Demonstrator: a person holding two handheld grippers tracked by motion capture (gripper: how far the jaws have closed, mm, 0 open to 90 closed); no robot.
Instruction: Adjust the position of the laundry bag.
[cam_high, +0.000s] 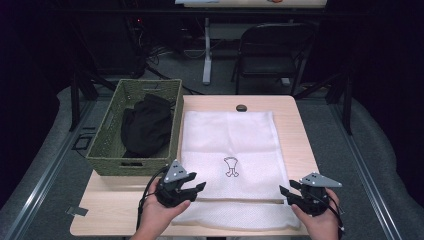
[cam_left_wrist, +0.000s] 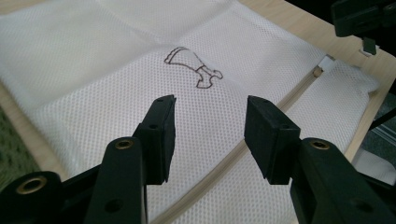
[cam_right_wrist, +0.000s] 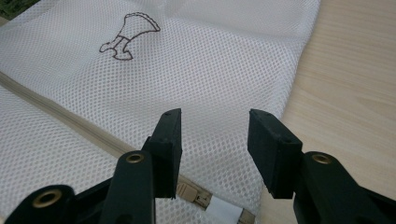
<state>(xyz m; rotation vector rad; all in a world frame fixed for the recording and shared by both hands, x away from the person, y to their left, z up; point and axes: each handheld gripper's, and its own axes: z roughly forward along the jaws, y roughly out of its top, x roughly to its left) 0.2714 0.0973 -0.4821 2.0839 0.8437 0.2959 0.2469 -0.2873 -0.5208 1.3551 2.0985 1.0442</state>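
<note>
A white mesh laundry bag (cam_high: 227, 145) lies flat across the middle of the table, with a small brown emblem (cam_high: 231, 166) printed on it. Its zipper (cam_left_wrist: 303, 86) runs along the near side, and the pull end (cam_right_wrist: 196, 196) sits just under my right gripper. My left gripper (cam_high: 192, 194) hovers over the bag's near left corner, open (cam_left_wrist: 210, 105), with nothing between its pads. Over the near right corner my right gripper (cam_high: 286, 196) is also open (cam_right_wrist: 215, 116) and holds nothing.
A green woven basket (cam_high: 107, 145) stands at the table's left with a black garment (cam_high: 145, 125) inside. A small dark object (cam_high: 242, 107) lies by the far edge. Bare wood (cam_high: 300, 130) runs along the bag's right side. A folding chair (cam_high: 270, 50) stands beyond the table.
</note>
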